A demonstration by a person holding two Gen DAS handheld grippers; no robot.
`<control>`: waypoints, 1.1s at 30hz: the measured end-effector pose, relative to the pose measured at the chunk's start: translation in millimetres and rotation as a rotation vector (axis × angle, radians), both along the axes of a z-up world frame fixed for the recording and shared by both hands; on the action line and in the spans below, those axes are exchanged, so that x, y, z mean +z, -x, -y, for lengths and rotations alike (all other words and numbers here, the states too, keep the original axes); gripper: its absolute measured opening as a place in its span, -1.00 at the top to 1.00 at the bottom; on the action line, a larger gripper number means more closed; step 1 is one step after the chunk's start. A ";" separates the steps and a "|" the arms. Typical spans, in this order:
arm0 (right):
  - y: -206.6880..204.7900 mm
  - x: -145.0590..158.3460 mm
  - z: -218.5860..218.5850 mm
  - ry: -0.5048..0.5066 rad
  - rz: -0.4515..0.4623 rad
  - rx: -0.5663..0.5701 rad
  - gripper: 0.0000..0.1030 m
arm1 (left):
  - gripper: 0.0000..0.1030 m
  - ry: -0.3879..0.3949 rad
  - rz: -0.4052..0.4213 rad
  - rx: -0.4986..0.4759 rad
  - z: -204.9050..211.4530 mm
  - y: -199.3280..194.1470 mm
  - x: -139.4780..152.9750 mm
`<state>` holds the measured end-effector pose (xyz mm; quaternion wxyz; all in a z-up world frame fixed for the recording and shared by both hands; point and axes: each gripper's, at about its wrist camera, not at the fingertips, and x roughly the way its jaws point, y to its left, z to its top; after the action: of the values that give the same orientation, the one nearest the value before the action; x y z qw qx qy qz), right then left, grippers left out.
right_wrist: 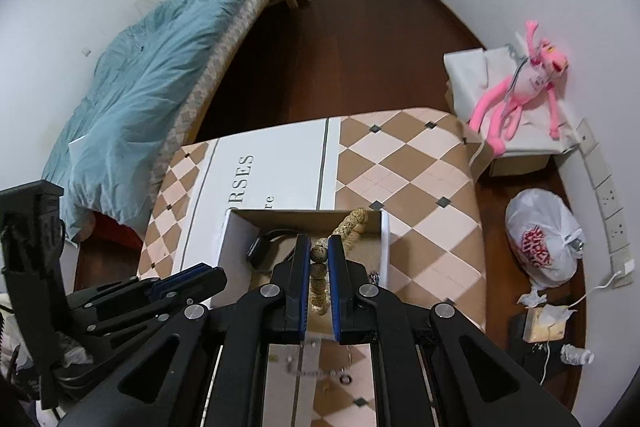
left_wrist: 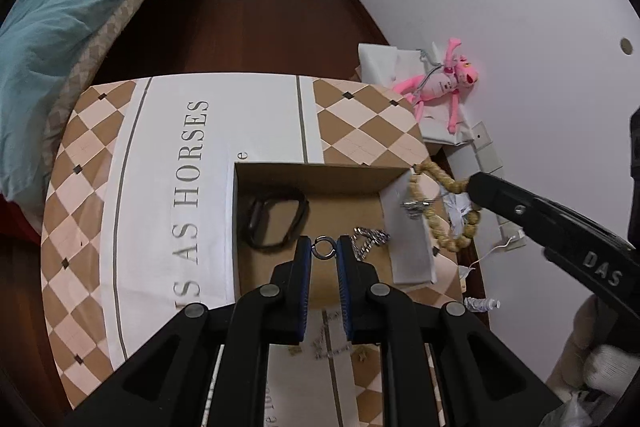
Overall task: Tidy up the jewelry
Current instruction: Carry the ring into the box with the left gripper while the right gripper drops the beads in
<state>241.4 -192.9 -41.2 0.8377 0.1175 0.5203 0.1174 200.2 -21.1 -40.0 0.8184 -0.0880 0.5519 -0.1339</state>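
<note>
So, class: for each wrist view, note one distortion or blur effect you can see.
Left wrist view: fisheye bends the checked tablecloth's straight edges into curves, with dark vignette corners. Right wrist view: the bed and walls bow outward, and the cloth below the right tongs looks blurred.

left gripper (left_wrist: 324,247) | black frame, blue pads, silver screws | right gripper (right_wrist: 320,251) | same

Even, soft indoor light, faint shadows; strong fisheye bending with dark corners, slight blur near the bottom edge
</note>
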 end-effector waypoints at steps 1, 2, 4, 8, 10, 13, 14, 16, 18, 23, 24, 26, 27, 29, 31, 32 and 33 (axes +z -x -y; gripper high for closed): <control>-6.9 -5.7 -1.6 -0.001 -0.016 0.007 0.82 | 0.79 -0.011 -0.013 0.008 -0.3 -5.8 -2.5; -11.7 -11.0 -2.9 -0.008 -0.031 0.013 0.82 | 0.78 -0.022 -0.027 0.013 -0.5 -10.9 -5.1; -25.4 -23.6 -6.4 -0.001 -0.075 0.021 0.81 | 0.78 -0.042 -0.048 0.027 -1.9 -18.9 -10.1; -33.8 -40.6 -8.9 0.027 -0.143 0.028 0.71 | 0.03 -0.113 -0.049 0.062 -7.0 -25.9 -15.7; -30.6 -44.5 -9.4 0.052 -0.150 0.033 0.23 | -0.49 -0.113 -0.035 0.079 -10.9 -24.8 -15.0; -23.0 -47.0 -7.1 0.099 -0.147 0.030 -0.06 | -0.50 -0.142 -0.021 0.104 -17.5 -21.4 -15.1; -20.0 -48.6 -6.8 0.131 -0.150 0.027 -0.06 | -0.56 -0.156 -0.020 0.109 -19.1 -20.7 -16.0; -14.3 -51.3 -6.9 0.185 -0.143 0.026 -0.25 | -0.84 -0.178 -0.018 0.123 -21.8 -20.0 -18.2; -6.9 -57.4 -8.7 0.247 -0.147 0.026 -0.73 | -0.89 -0.198 -0.004 0.133 -24.5 -16.8 -20.0; 8.9 -73.9 -11.2 0.308 -0.164 0.022 -0.83 | -0.99 -0.260 0.032 0.145 -25.2 -2.7 -26.2; 11.5 -75.8 -11.4 0.313 -0.165 0.021 -0.86 | -0.99 -0.270 0.031 0.145 -24.8 -0.7 -28.1; 15.4 -77.6 -12.2 0.318 -0.164 0.018 -0.87 | -0.99 -0.282 0.025 0.144 -24.4 3.2 -32.1; 17.3 -77.7 -12.0 0.320 -0.162 0.013 -0.87 | -0.99 -0.284 0.022 0.145 -24.6 5.3 -34.1; 20.0 -77.7 -11.4 0.315 -0.160 0.007 -0.87 | -0.99 -0.287 0.016 0.148 -24.7 8.7 -36.1; 21.7 -75.5 -11.2 0.309 -0.157 0.001 -0.87 | -0.99 -0.290 0.017 0.150 -24.7 12.9 -35.4; 23.4 -73.8 -10.9 0.307 -0.153 -0.002 -0.87 | -0.99 -0.292 0.021 0.152 -24.6 14.9 -34.0; 26.1 -70.5 -10.1 0.301 -0.146 -0.005 -0.87 | -0.99 -0.294 0.026 0.154 -24.5 17.1 -31.8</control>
<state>215.3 -182.8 -111.7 0.8060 0.0002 0.5913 0.0269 183.2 3.4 -71.8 0.8373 -0.0077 0.5466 0.0102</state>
